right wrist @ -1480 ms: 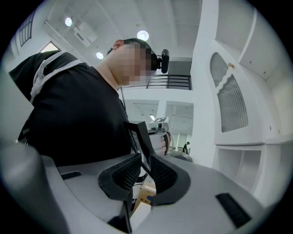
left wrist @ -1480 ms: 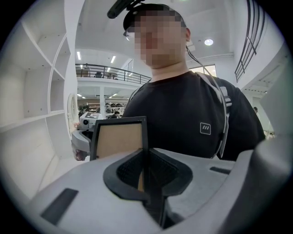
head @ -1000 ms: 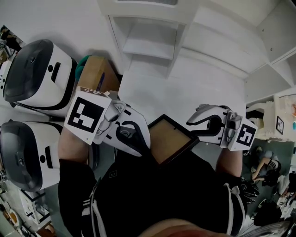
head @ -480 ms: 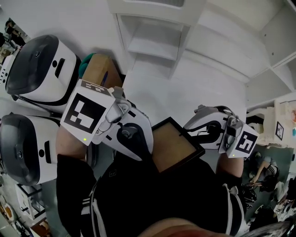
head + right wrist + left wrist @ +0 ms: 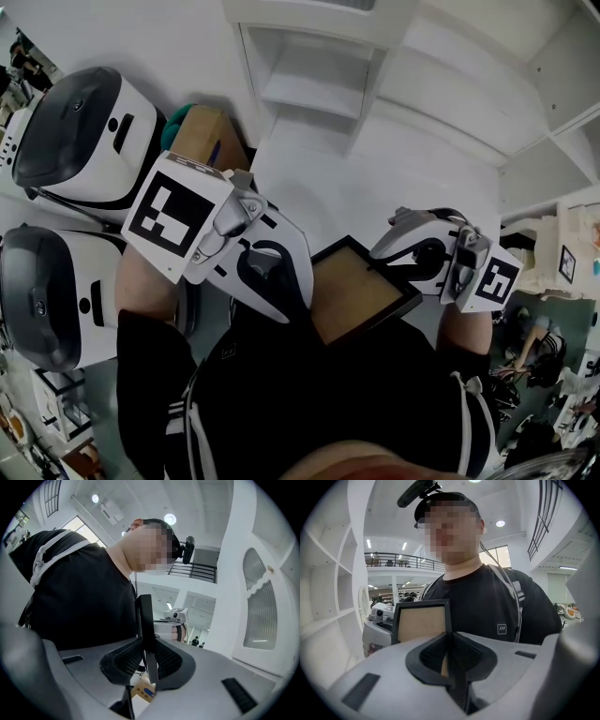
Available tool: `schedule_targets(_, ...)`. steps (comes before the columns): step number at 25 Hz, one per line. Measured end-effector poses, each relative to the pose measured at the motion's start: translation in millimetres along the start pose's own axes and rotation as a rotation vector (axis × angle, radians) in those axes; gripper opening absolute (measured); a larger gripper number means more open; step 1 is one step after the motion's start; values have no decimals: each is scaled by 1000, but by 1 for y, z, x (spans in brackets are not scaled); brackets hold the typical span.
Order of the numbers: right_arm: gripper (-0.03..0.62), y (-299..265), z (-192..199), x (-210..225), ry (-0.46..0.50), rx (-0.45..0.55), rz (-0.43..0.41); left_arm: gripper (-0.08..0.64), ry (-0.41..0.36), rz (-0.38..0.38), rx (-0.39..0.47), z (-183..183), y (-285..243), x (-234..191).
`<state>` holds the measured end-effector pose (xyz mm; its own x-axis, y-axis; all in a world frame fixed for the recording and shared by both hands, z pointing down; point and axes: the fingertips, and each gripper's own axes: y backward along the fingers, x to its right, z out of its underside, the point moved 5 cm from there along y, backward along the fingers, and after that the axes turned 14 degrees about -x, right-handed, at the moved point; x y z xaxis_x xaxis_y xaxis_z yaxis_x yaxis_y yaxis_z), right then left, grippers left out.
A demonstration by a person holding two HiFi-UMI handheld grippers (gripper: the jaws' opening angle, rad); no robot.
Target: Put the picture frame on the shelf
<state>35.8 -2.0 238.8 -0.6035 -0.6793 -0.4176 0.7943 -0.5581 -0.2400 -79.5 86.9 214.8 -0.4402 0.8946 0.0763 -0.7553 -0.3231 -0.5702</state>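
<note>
A black picture frame (image 5: 361, 292) with a brown backing is held in the air in front of the person's chest. My left gripper (image 5: 302, 302) is shut on its left edge; in the left gripper view the frame (image 5: 419, 623) stands upright between the pads of that gripper (image 5: 449, 641). My right gripper (image 5: 386, 262) grips the frame's far right edge. Its jaws have just been closing, and the frame's edge (image 5: 144, 613) sits pinched inside the right gripper (image 5: 146, 651). The white shelf unit (image 5: 309, 89) stands ahead, beyond both grippers.
Two white-and-dark rounded machines (image 5: 80, 141) (image 5: 52, 309) stand at the left. A cardboard box (image 5: 202, 136) sits between them and the shelf. More white shelving (image 5: 553, 159) runs along the right. The person's dark shirt (image 5: 328, 403) fills the bottom of the head view.
Both grippers and the frame have risen slightly, and the frame has tilted a little. The right gripper has shifted a bit left along the frame's edge.
</note>
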Motion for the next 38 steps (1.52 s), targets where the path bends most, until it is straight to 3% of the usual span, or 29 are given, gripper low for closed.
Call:
schedule_targets(12,81,-1,-1,3,12,-1,54,44,-3,-37,-8,5,7,1)
schedule_targets(20,81,20,16,24,-90,31,218,49,42,-298,-63,15,29,-23)
schedule_targets(26,81,37,25,26,-124,39,264,49,75,-397,-127,14,27,-38)
schedule_targets(31,81,51,34,29,-159,59,305,49,88,-549,-231,13,28,-49)
schedule_targets(38,81,72,40,24,-195,107,299,49,84,-665,-275,0,17,-63)
